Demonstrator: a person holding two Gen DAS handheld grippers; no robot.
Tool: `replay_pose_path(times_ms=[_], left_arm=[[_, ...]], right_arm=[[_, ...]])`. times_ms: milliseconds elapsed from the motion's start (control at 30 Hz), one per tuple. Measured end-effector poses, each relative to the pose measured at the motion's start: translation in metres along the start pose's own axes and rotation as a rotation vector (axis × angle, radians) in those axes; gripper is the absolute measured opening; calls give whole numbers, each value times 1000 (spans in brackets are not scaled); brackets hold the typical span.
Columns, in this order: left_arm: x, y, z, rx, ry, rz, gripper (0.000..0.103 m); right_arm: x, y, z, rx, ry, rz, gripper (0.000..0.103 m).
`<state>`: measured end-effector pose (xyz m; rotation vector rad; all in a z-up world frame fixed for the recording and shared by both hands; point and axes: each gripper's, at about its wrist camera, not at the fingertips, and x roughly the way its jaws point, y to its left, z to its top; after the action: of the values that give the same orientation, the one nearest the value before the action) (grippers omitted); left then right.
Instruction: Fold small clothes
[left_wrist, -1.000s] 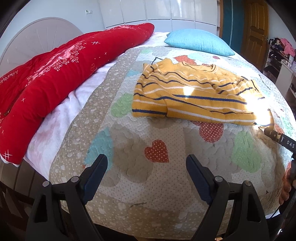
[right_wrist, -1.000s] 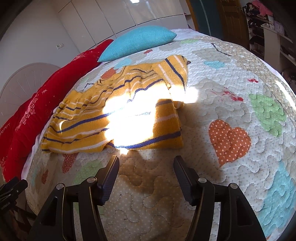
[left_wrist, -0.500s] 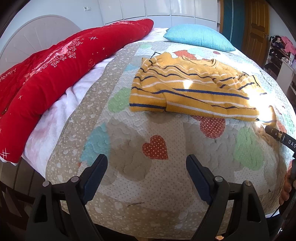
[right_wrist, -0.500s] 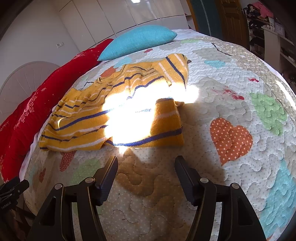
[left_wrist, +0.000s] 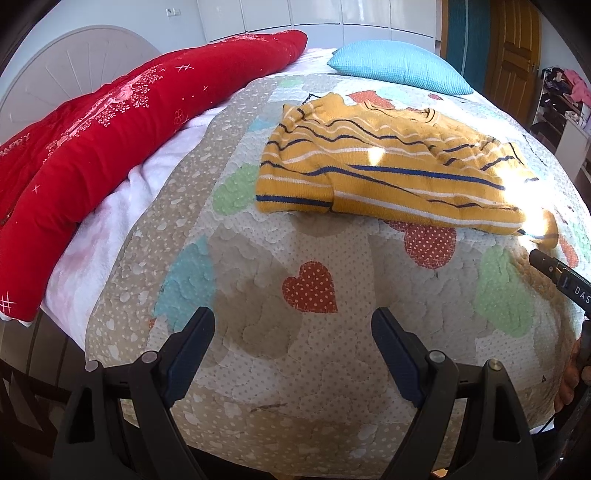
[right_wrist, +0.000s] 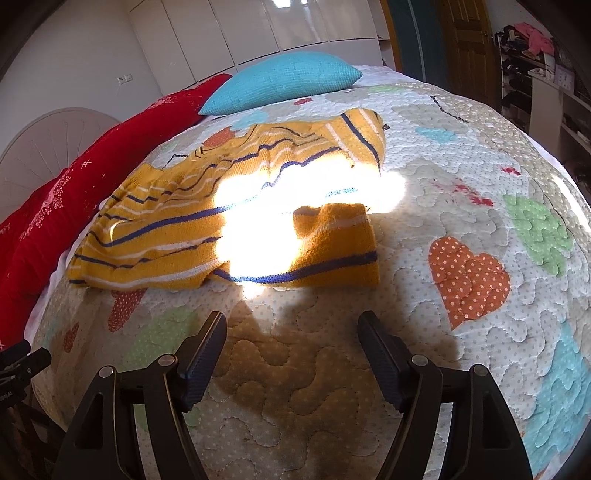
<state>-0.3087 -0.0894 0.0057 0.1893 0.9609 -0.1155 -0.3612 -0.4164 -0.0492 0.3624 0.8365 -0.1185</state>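
Since the earlier frames your right gripper (right_wrist: 291, 354) has been spreading its jaws, nothing between them. From the left wrist view, your left gripper (left_wrist: 293, 350) is hanging wide and empty, short of the yellow sweater (left_wrist: 388, 173) lying on the quilt (left_wrist: 258, 295). From the right wrist view, glare is washing out the sweater's near hem, so you are risking pinching quilt too.

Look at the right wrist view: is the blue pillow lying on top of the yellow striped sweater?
No. The blue pillow sits apart, farther up the bed, with bare quilt between it and the sweater.

Striped sweater (right_wrist: 177, 236) flat on quilt (right_wrist: 461, 177) – right gripper (right_wrist: 291, 354) jaws just widened, empty.
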Motion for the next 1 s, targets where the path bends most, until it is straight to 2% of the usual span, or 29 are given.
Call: replay_pose_path(times_ms=[300,467,567,767,1000], left_arm=[[10,10,-2,-29,18,-14,86],[16,22,-3,-61,25,-29,86],[18,35,-4,-99,26,-43,86],[17,73,-5,-202,20,-66,86],[12,117,-13,-313,7,-54,86]], right_arm=[[-4,11,-1,-39,11,-28,79],[-2,33,0,-116,27,-36,79],[2,62,0,-221,38,-28,79],[30,144,-7,-465,64,-9,79],[79,241,4,-693,42,-65,79]])
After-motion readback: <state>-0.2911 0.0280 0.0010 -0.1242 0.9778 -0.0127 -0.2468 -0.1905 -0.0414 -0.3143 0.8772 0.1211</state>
